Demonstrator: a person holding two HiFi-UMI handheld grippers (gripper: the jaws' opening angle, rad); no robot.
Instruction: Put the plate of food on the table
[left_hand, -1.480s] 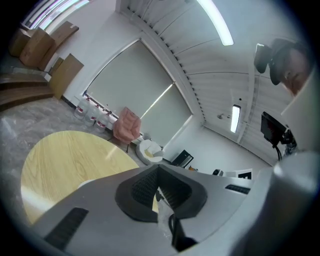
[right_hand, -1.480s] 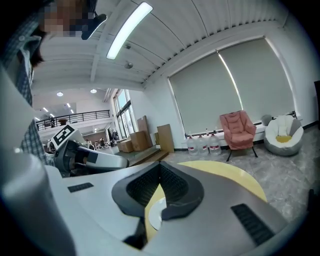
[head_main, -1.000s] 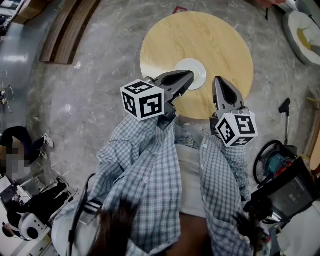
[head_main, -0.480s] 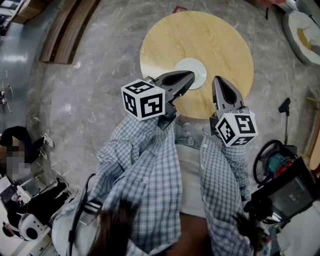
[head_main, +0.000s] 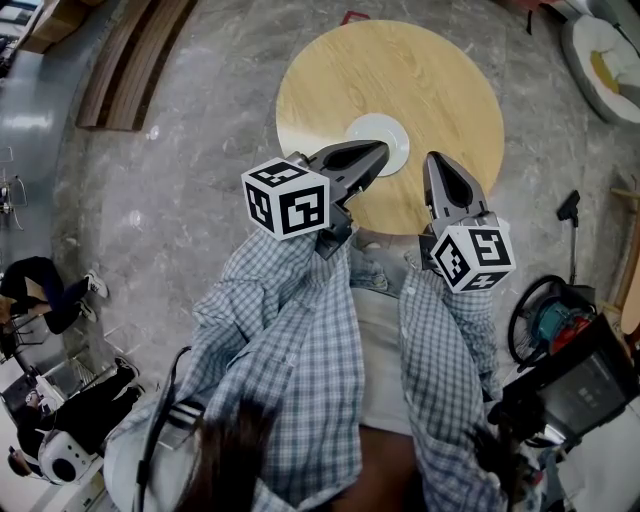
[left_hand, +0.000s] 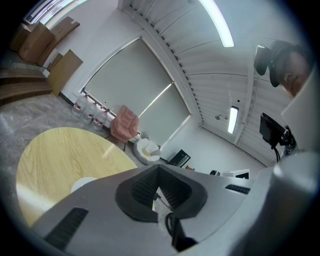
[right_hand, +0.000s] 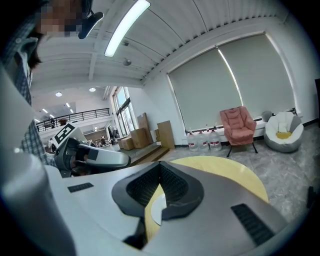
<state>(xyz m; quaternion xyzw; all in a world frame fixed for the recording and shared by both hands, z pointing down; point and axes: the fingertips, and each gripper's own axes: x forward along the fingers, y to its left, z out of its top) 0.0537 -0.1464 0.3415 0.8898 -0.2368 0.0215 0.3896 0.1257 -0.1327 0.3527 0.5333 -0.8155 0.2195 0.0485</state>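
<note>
Looking down from the head view: round desk, light wood-grain top, smooth with a slight sheen, on a grey marbled stone floor. The plate is a flat white disc sitting at the desk's centre; can't make out any food on it.

Left hand-held gripper: smooth grey tapered shell, ribbed black pads clenched tip to tip, nothing between them. Its tip overlaps the plate's near rim in the head view; can't tell if it touches. The left gripper view shows the plate low and to the left of the jaws.

Right hand-held gripper: same build, clenched and empty, over the desk's near edge, just right of the plate. The right gripper view shows a sliver of plate below the pads.

Checked-fabric sleeves behind both.
</note>
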